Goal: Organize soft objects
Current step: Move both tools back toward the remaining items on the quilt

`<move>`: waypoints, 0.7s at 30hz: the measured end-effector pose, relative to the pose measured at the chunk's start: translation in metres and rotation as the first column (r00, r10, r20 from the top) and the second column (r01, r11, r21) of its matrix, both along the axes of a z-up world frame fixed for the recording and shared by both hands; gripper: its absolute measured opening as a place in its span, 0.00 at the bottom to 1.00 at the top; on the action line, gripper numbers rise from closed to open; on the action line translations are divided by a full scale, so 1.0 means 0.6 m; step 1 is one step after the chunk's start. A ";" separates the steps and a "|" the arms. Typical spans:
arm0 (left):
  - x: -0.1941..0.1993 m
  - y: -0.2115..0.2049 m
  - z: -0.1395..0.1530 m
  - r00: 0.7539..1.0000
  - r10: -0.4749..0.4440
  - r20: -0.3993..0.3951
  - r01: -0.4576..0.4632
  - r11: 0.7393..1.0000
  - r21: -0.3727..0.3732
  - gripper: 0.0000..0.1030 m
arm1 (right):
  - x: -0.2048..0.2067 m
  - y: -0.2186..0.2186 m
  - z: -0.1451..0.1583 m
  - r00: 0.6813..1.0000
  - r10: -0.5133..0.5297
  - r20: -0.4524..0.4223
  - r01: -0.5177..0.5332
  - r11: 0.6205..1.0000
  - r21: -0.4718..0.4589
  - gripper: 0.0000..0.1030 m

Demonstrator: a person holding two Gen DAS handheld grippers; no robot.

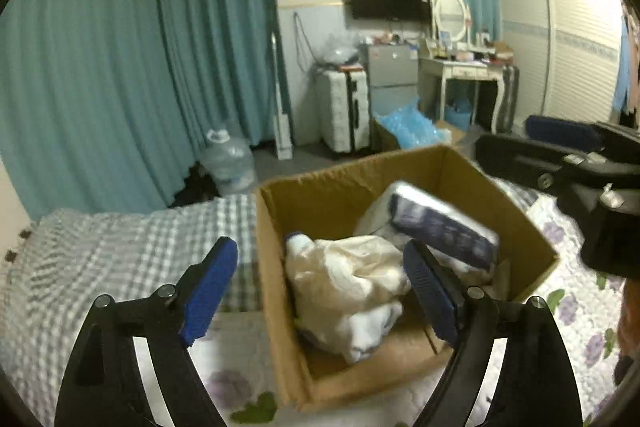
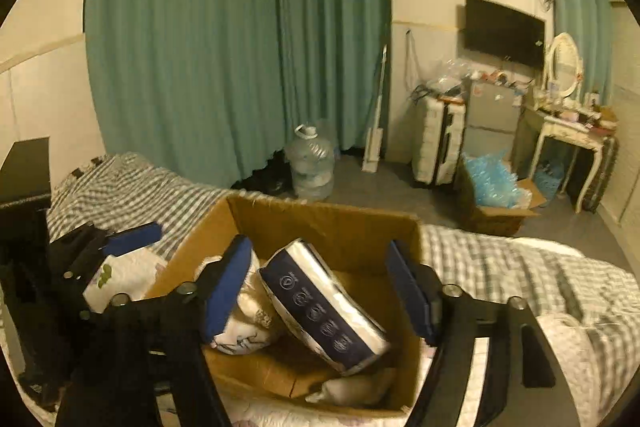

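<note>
Both tongs [image 1: 320,291] [image 2: 320,287] spread, empty; cardboard box [image 1: 344,183] holds crumpled cloth [image 1: 348,279] (glossy pack [image 2: 324,307] tilted).

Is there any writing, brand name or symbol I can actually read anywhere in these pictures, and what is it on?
No word or number can be read in either view.
Navy and white soft pack in the cardboard box: a row of small round symbols along its navy band, and tiny print beside them, too small and blurred to read.
Same pack in the left wrist view: pale marks, motion-blurred, unreadable.
Items on the dressing table: too small to tell.

Matt cardboard box [image 1: 344,187]; glossy plastic-wrapped pack [image 2: 324,307]; soft cloth bundle [image 1: 352,279].
</note>
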State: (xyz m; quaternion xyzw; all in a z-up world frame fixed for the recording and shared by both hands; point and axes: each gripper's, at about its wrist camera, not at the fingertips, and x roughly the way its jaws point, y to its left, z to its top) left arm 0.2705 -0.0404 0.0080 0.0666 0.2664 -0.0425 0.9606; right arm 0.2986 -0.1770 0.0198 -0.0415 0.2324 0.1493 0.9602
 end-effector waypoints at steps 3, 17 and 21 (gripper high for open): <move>-0.045 0.006 0.050 0.999 0.022 0.042 -0.023 0.999 0.023 0.84 | -0.034 -0.011 0.045 0.999 -0.023 0.023 0.023 1.000 -0.002 0.82; -0.335 0.042 0.311 0.945 0.056 0.322 -0.050 0.998 -0.028 0.93 | -0.355 -0.030 0.313 0.965 -0.074 0.252 0.088 0.995 -0.044 0.99; -0.403 0.057 0.324 0.932 0.066 0.358 -0.052 0.997 -0.049 0.93 | -0.430 -0.027 0.332 0.962 -0.070 0.263 0.089 0.994 -0.061 0.99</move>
